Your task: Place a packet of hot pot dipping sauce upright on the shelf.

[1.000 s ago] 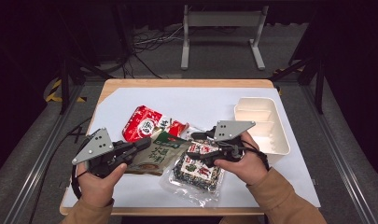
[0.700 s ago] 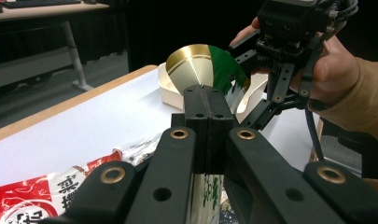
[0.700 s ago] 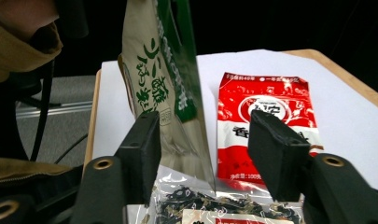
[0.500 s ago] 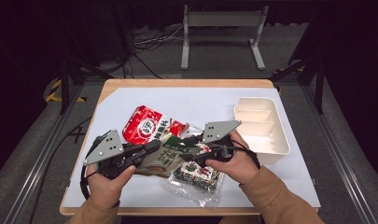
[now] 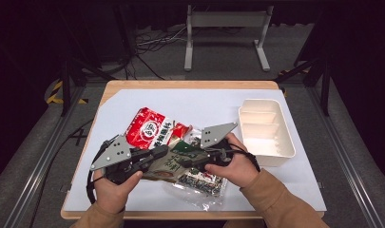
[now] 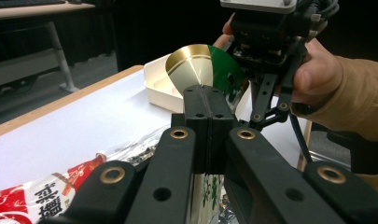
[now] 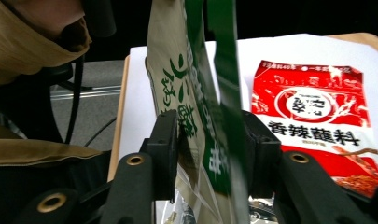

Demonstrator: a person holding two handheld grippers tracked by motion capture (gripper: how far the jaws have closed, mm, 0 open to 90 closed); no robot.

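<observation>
Held the green packet [image 5: 173, 160] raised off the table, just left of the white tray [image 5: 267, 153]. Kept the left gripper [image 5: 161, 152] clenched on one edge. Had the right gripper [image 5: 185, 161] just closing around the opposite edge, packet between its jaws; could not tell whether the pads pressed yet. Probably needed a square bite on both faces before any pull. Angled both hands inward, well left of that tray, jaws nearly meeting.

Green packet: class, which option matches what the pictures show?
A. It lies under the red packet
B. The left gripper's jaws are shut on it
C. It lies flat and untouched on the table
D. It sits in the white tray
B: the left gripper has its jaws pressed together on the green packet, held up off the table.
</observation>
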